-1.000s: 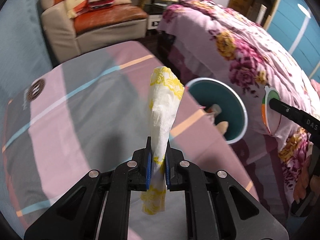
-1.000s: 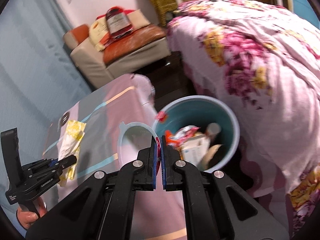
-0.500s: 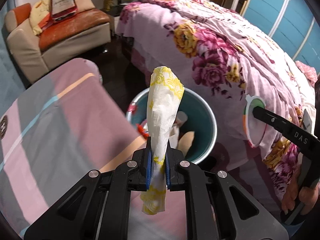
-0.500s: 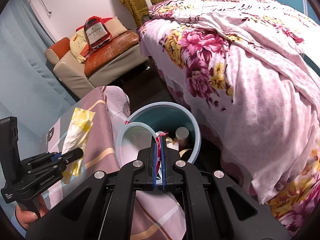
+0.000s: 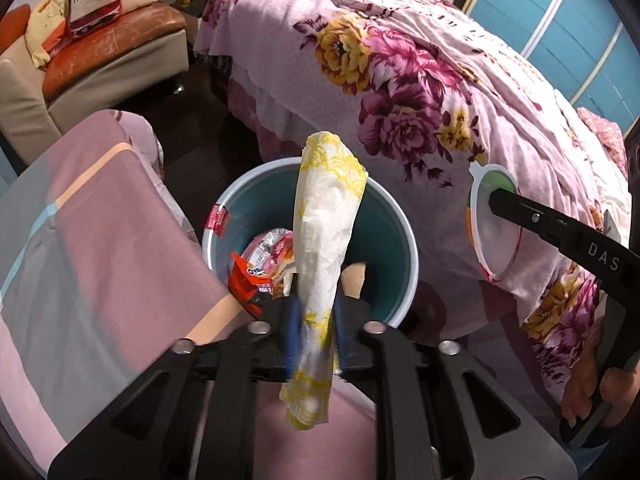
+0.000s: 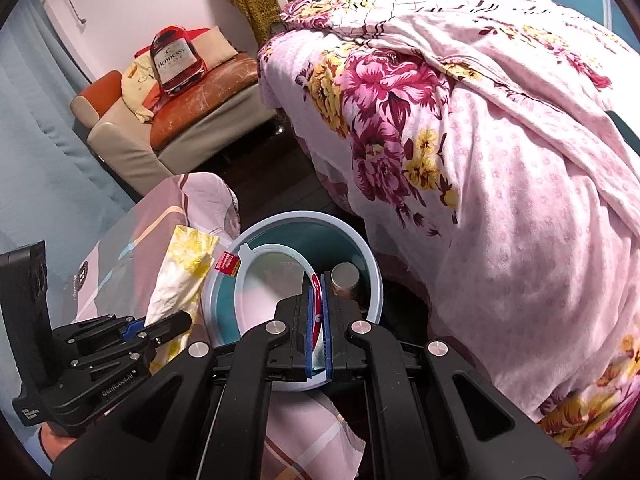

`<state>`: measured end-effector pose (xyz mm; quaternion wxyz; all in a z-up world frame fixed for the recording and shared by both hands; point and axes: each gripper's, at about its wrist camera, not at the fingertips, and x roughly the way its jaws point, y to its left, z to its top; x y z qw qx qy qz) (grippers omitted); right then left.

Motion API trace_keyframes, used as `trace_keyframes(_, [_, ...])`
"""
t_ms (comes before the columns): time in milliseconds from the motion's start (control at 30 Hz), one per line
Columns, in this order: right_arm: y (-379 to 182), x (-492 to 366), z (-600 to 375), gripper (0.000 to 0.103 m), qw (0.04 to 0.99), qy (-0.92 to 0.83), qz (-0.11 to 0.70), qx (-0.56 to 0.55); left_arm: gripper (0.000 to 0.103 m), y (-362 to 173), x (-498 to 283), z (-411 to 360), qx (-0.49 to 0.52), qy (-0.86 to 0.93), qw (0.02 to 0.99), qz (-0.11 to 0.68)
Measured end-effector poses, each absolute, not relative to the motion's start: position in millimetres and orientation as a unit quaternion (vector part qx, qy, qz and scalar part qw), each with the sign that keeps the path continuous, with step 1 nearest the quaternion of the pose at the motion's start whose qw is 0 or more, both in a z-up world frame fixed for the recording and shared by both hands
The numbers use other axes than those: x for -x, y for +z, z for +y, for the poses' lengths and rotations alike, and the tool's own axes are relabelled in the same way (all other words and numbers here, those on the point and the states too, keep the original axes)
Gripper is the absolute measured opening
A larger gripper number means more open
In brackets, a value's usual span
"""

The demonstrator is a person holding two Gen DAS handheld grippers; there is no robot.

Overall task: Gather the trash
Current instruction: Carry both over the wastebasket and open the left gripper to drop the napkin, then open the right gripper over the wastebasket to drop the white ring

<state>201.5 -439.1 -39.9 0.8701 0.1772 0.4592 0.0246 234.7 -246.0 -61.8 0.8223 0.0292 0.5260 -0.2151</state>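
Left wrist: yellow-white wrapper (image 5: 324, 240) stands between the opening left hand-held gripper (image 5: 314, 332).

Yellow-white wrapper (image 5: 324, 232) upright over bin (image 5: 384, 216)

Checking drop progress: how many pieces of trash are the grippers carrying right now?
2. A yellow-and-white napkin stands between the left gripper's opening jaws, above the teal bin. A round plastic lid is clamped by its rim in the right gripper, also over the bin.
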Motion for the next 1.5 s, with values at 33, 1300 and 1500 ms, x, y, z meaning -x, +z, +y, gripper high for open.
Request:
trace_keyframes(33, [-40.2,-203.2,-438.4,0.004,0.87,0.024,0.46,-0.176,0.045,-63.3,-235.6,-246.1,-0.03,-0.214,0.823,0.526])
trace_keyframes(1300, [-57.3,-240.3,-351.0,0.007,0.854,0.042,0.508,-0.105,0.094,-76.5,-231.3,-124.6,0.033,-0.121,0.845,0.52])
trace_keyframes(1500, [-62.8,-247.7,-339.5,0.008,0.851,0.043,0.515,-0.095,0.094,-81.3,-235.4,-118.2,0.037,-0.117,0.845,0.521])
